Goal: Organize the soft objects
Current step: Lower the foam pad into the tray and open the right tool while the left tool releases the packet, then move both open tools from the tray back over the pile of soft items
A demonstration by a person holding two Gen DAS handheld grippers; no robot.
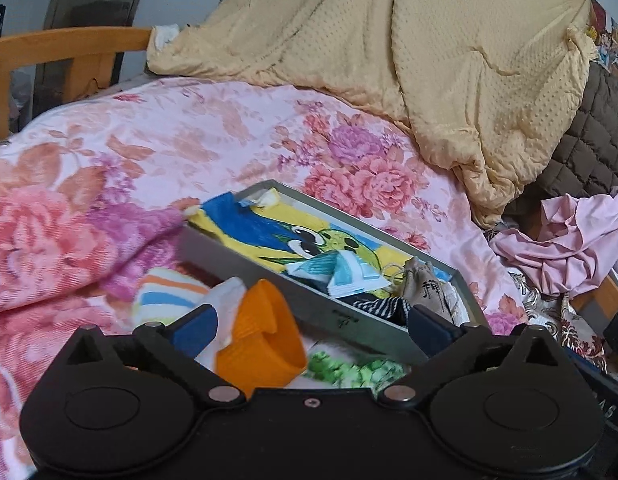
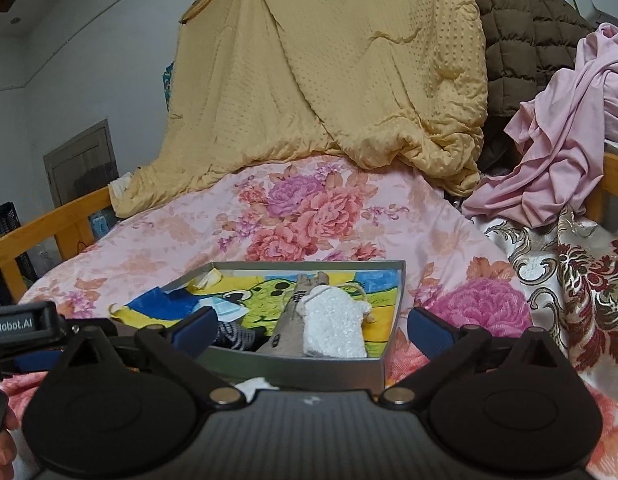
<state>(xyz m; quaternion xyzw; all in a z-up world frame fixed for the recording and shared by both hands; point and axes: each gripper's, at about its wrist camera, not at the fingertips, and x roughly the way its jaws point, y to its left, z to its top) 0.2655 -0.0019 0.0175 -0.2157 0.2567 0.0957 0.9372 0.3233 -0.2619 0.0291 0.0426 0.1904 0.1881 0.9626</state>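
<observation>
Just ahead of my right gripper (image 2: 311, 330), the grey box (image 2: 309, 370) is sitting on the flowered bedspread (image 2: 309, 208), and judging by the white towel (image 2: 333, 326) and tan pouch (image 2: 287, 320) lying inside, it is serving as the collecting spot. Both my grippers are standing wide open and holding nothing. An orange cloth (image 1: 265, 336) is lying loose between my left gripper's (image 1: 311, 322) fingers, outside the box.

I see pale grey-white walls (image 2: 89, 60) and a grey panelled door (image 2: 83, 160) at the left, with a black plastic crate (image 2: 3, 220) beside it — and a curved orange-brown wooden bed rail (image 2: 49, 220) in front, lit softly and evenly.
</observation>
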